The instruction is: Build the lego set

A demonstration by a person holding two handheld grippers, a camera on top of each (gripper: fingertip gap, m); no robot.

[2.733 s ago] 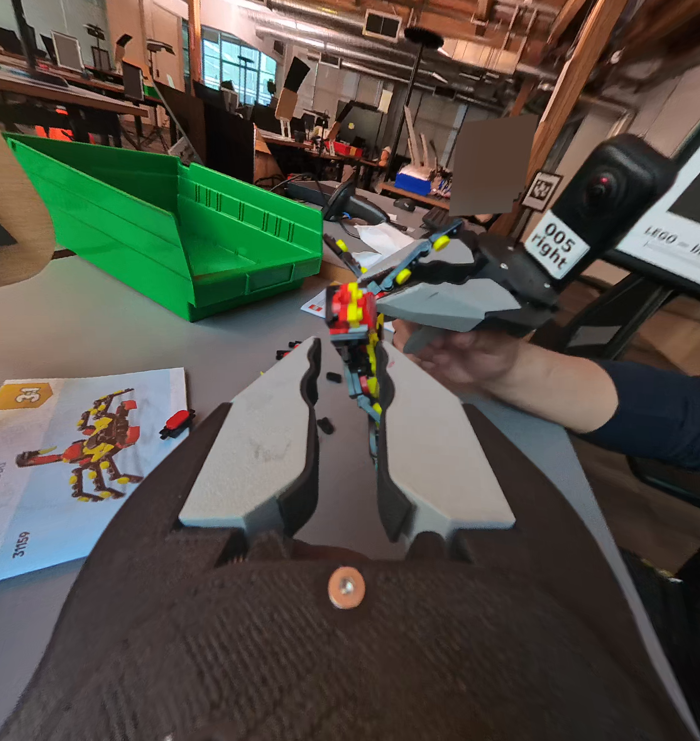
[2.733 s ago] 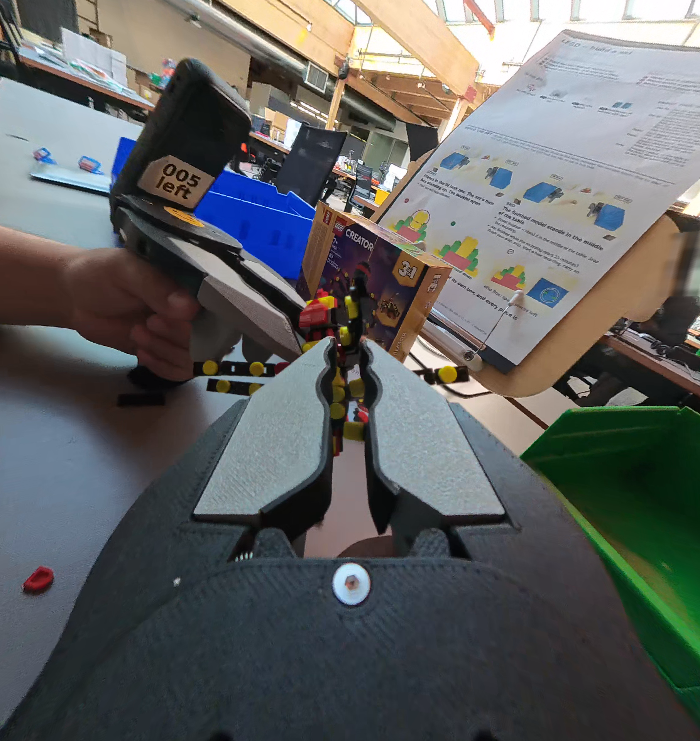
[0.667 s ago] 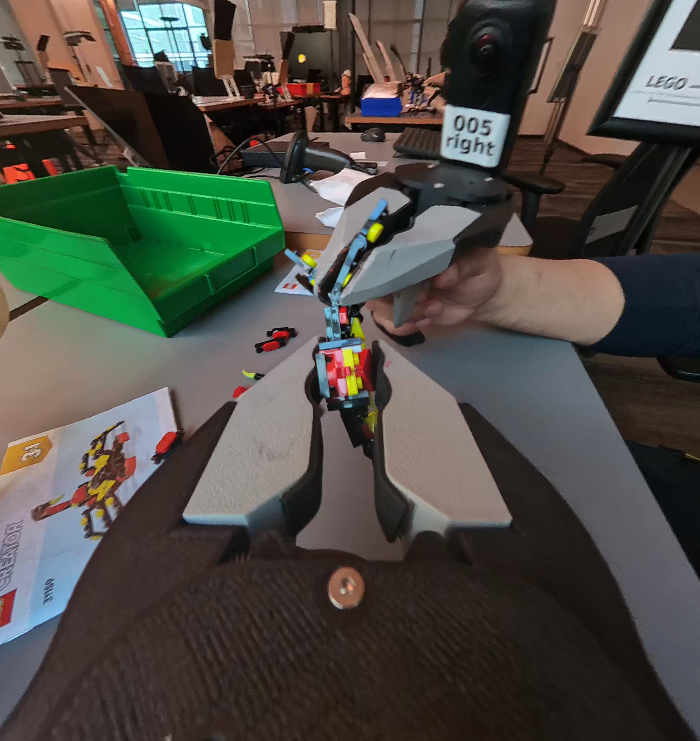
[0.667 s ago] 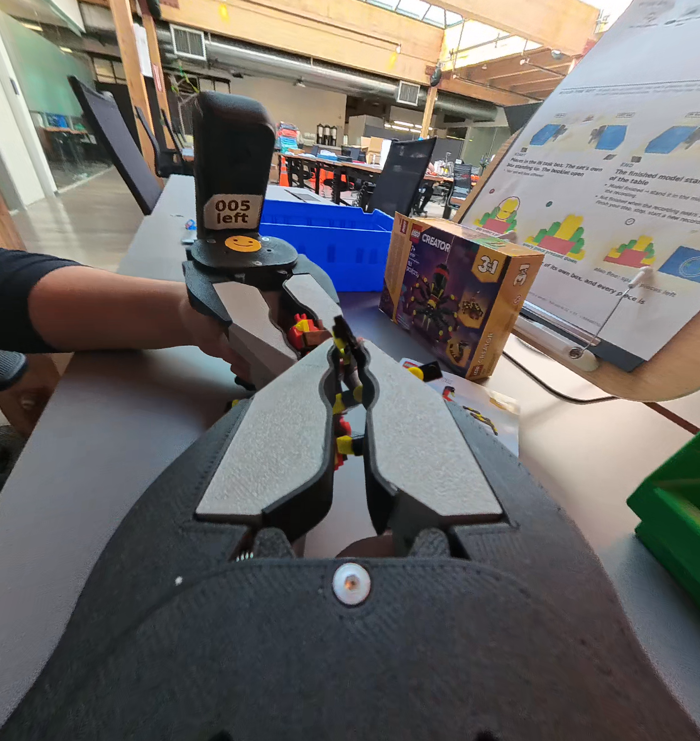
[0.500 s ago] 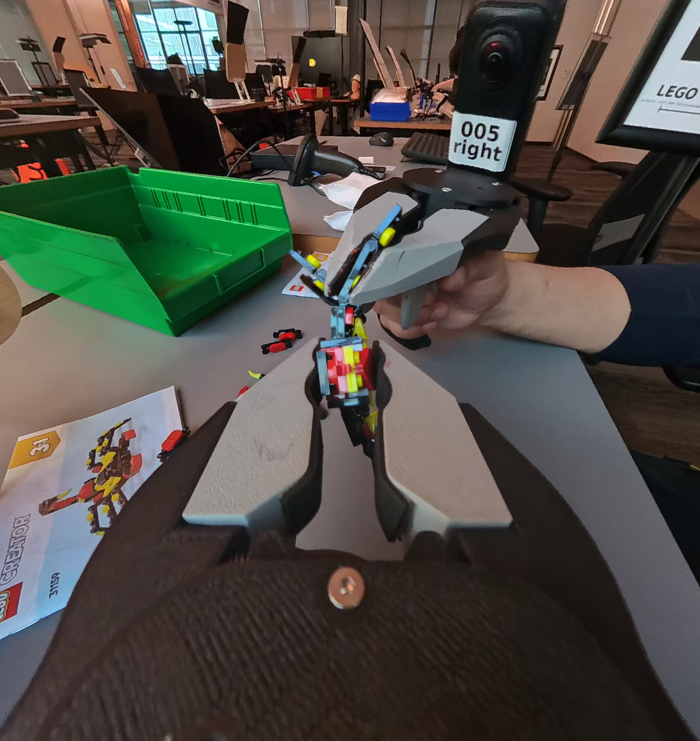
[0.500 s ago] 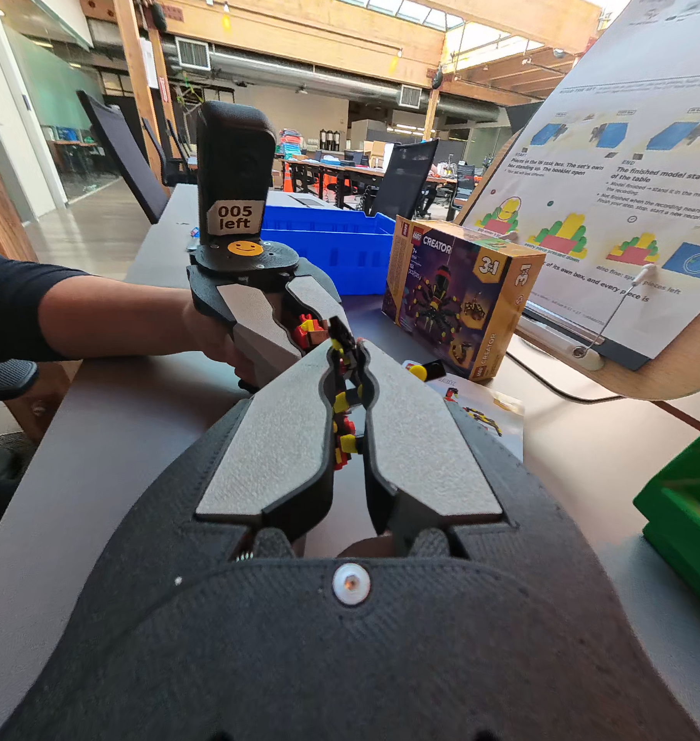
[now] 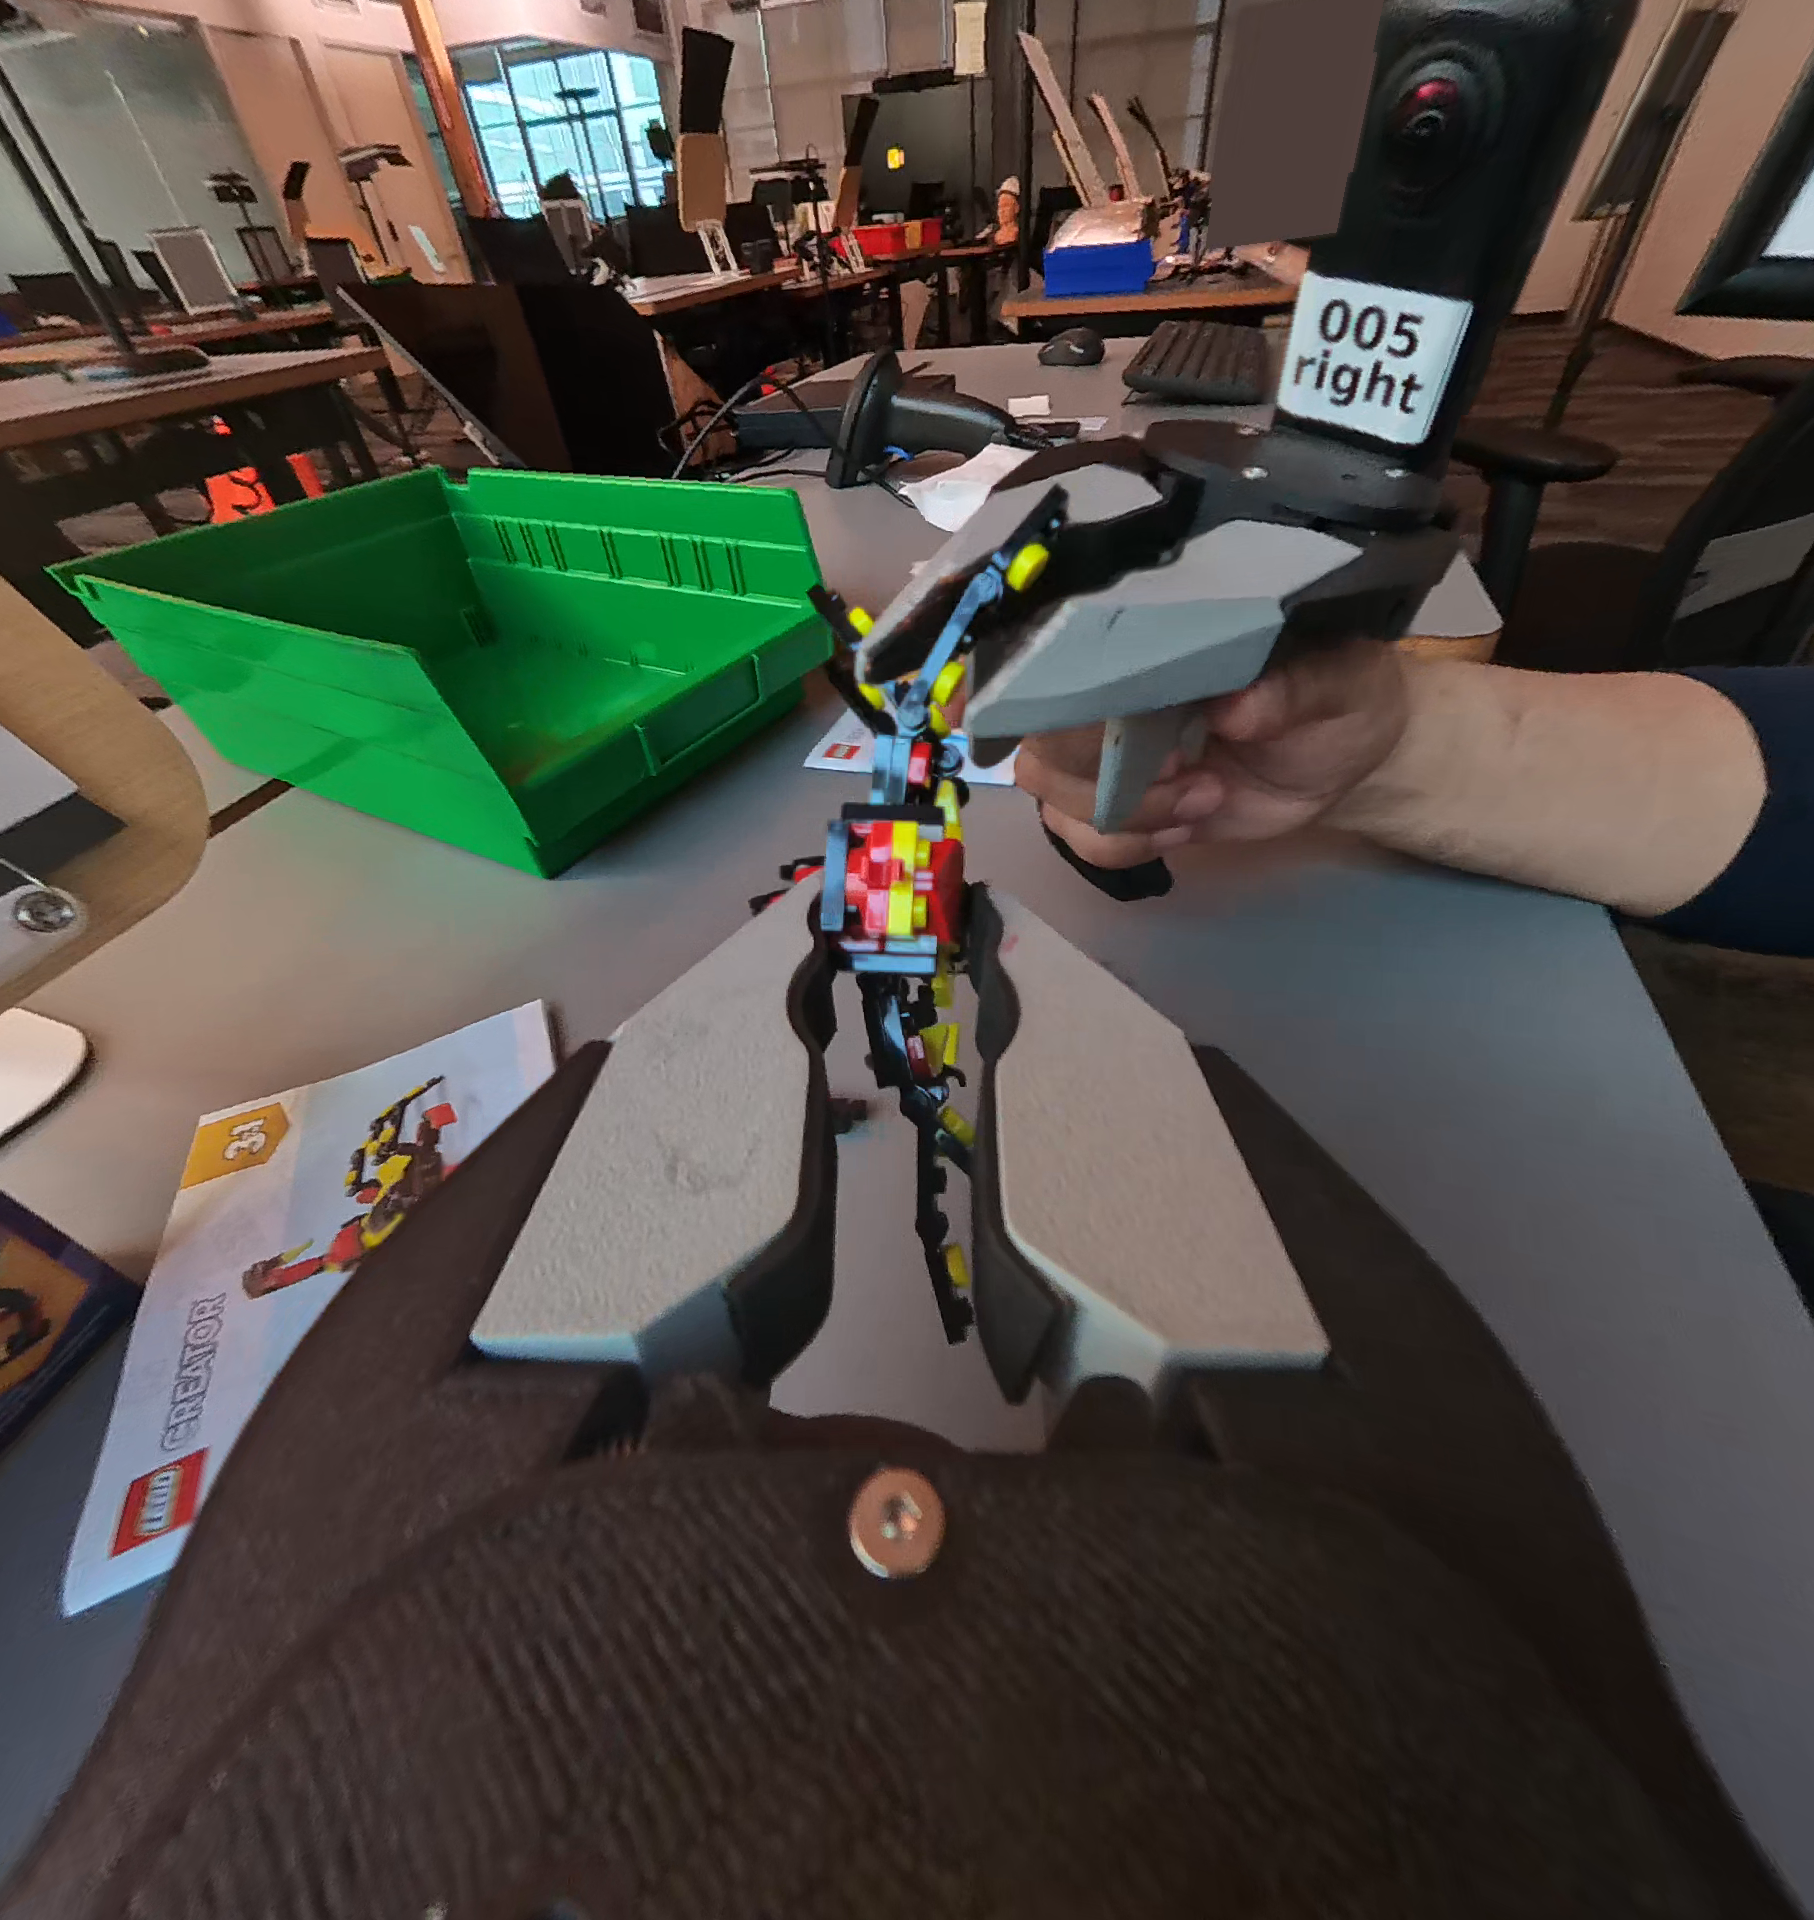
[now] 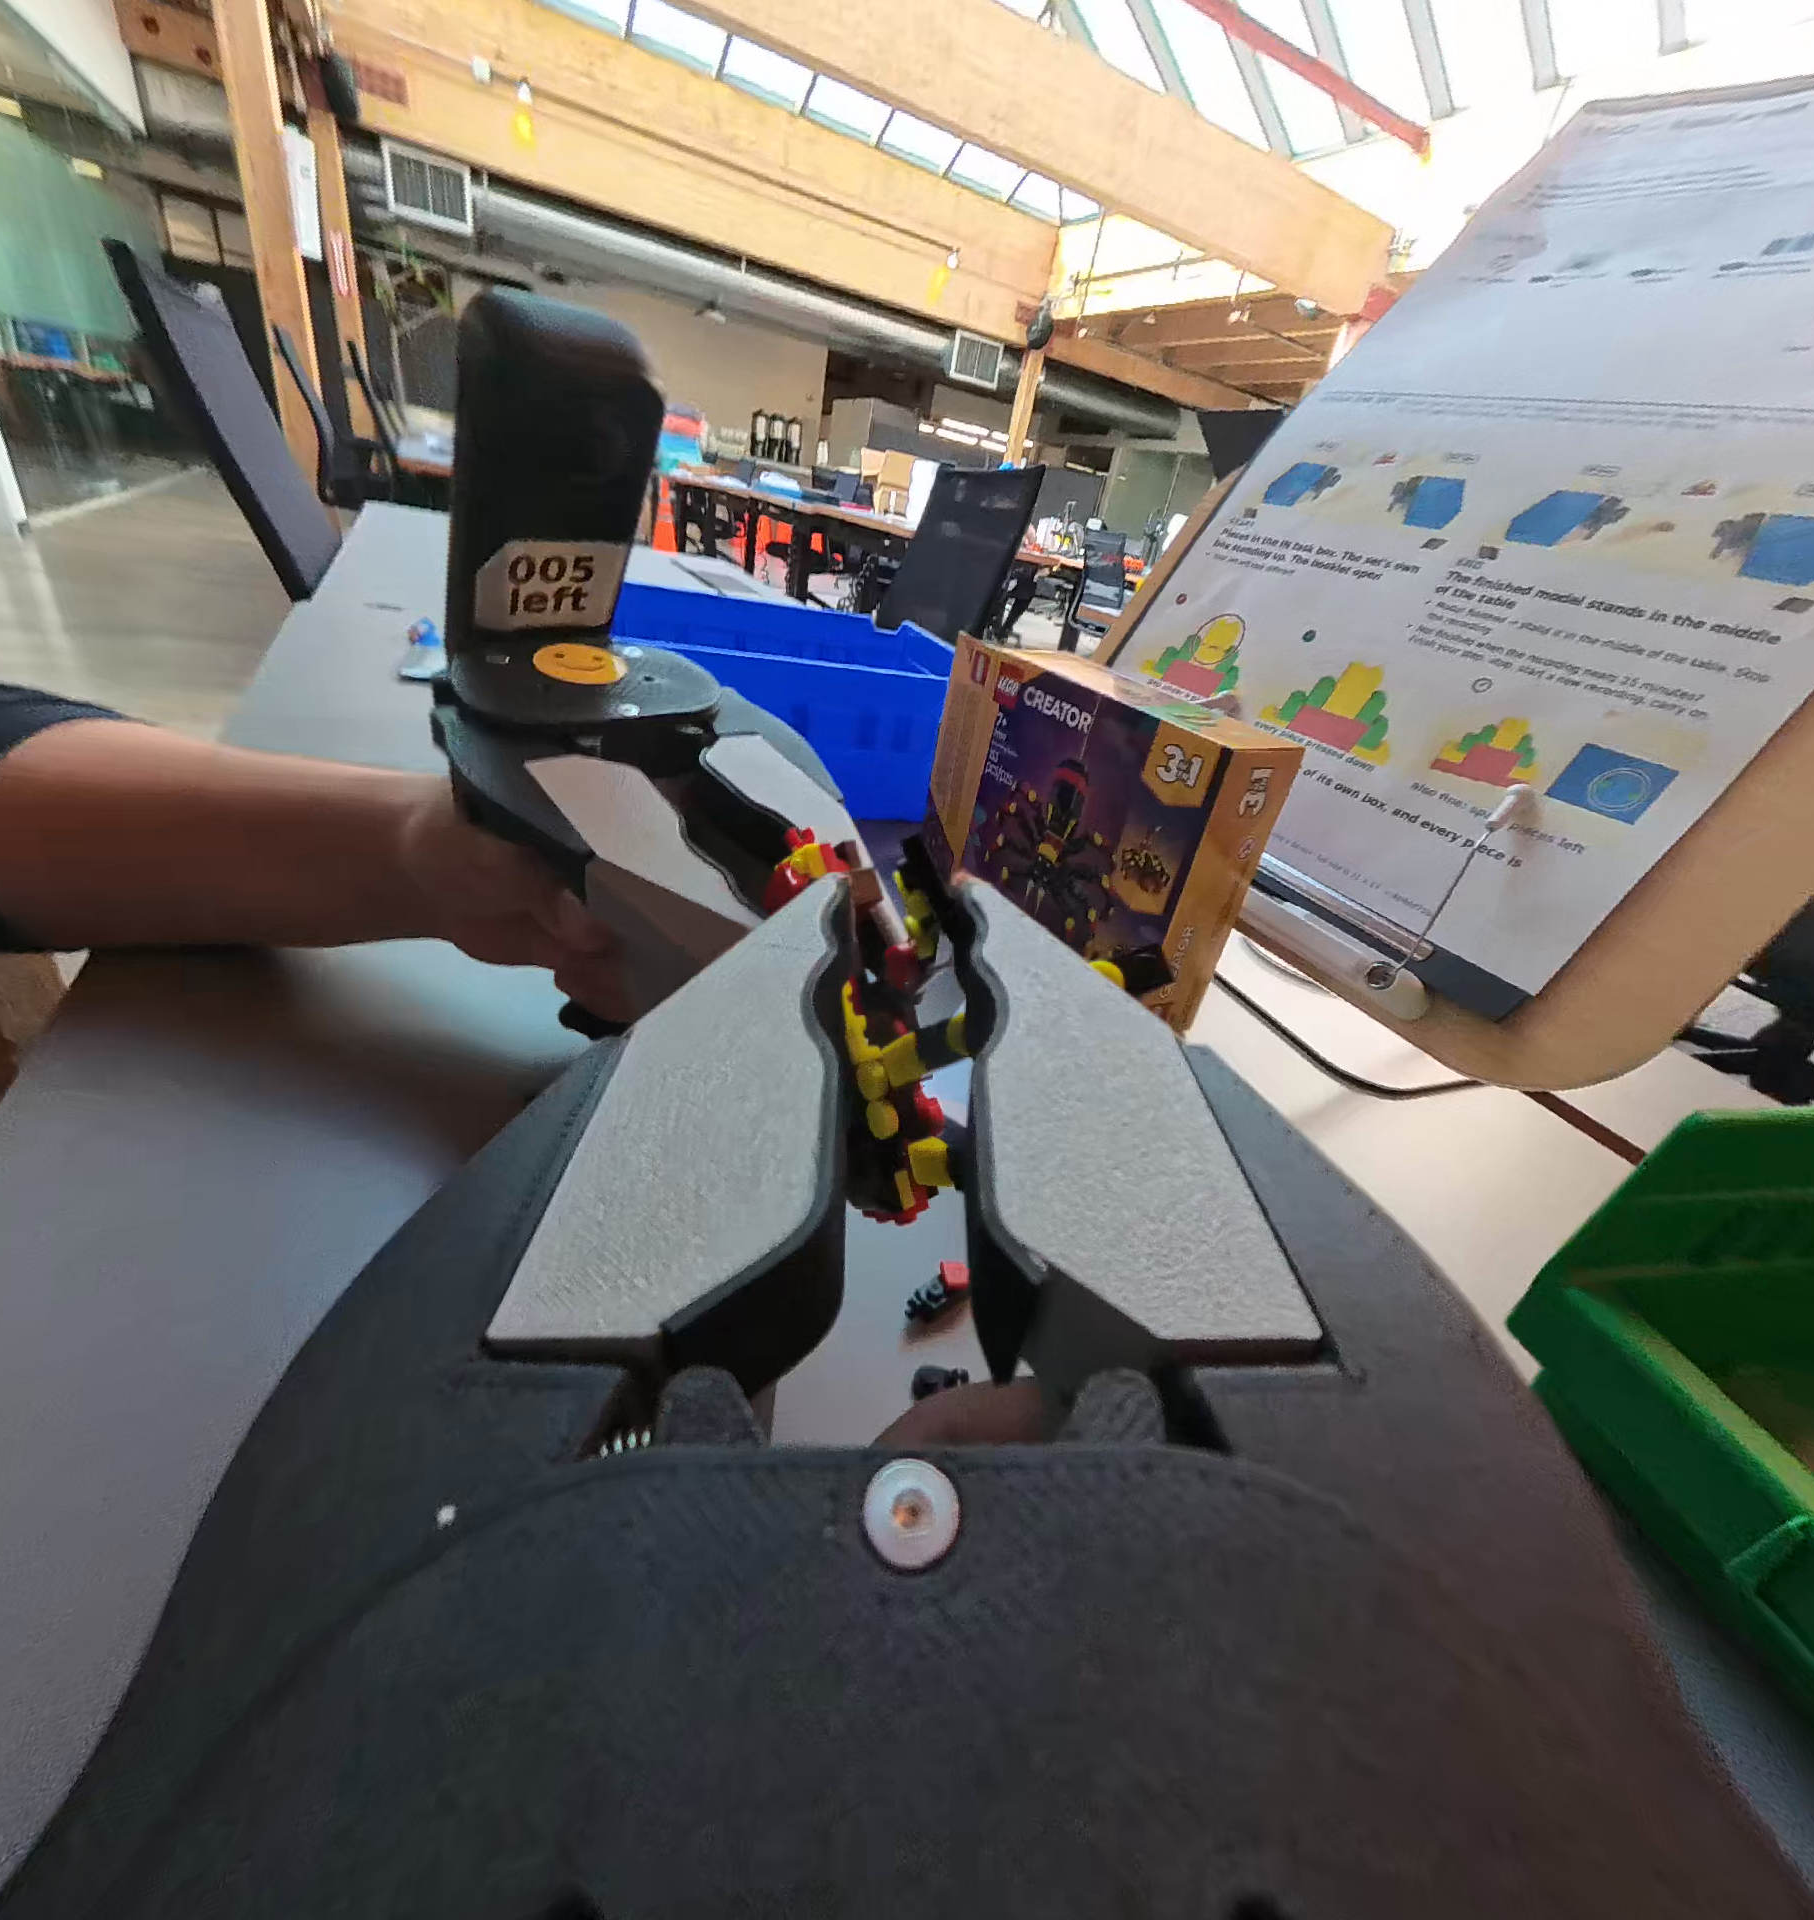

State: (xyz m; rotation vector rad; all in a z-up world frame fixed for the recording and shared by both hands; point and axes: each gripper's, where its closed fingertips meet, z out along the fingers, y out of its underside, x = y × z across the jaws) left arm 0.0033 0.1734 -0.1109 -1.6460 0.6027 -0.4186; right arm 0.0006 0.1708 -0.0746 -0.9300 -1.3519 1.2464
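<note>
A small brick model (image 7: pixel 882 883) in red, yellow, black and blue hangs above the grey table (image 7: pixel 1350 1091). My left gripper (image 7: pixel 887 914) is shut on its red and yellow body, one pad on each side. The model's long legs trail back between my left fingers. My right gripper (image 7: pixel 970 644) stands just beyond, at the model's upper leg (image 7: pixel 944 644), a blue bar with yellow studs. Its fingers stand apart around that leg, and the near finger (image 7: pixel 1090 644) is off it. In the right wrist view the model (image 8: pixel 882 1039) lies between my spread right gripper (image 8: pixel 898 894) fingers, with the left gripper (image 8: pixel 809 831) beyond.
A green bin (image 7: pixel 446 644) lies to the left, and in the right wrist view (image 8: pixel 1713 1299) at the right. An instruction booklet (image 7: pixel 290 1247) lies on the table. The set's box (image 8: pixel 1100 821), a blue bin (image 8: pixel 809 665) and a board with a printed sheet (image 8: pixel 1557 623) stand behind. Loose pieces (image 8: pixel 934 1288) lie below. My two grippers' fingertips are within a few centimetres of each other.
My right jaws were shut on the model's thin leg and have now spread apart around it. The left gripper keeps its hold on the body.
</note>
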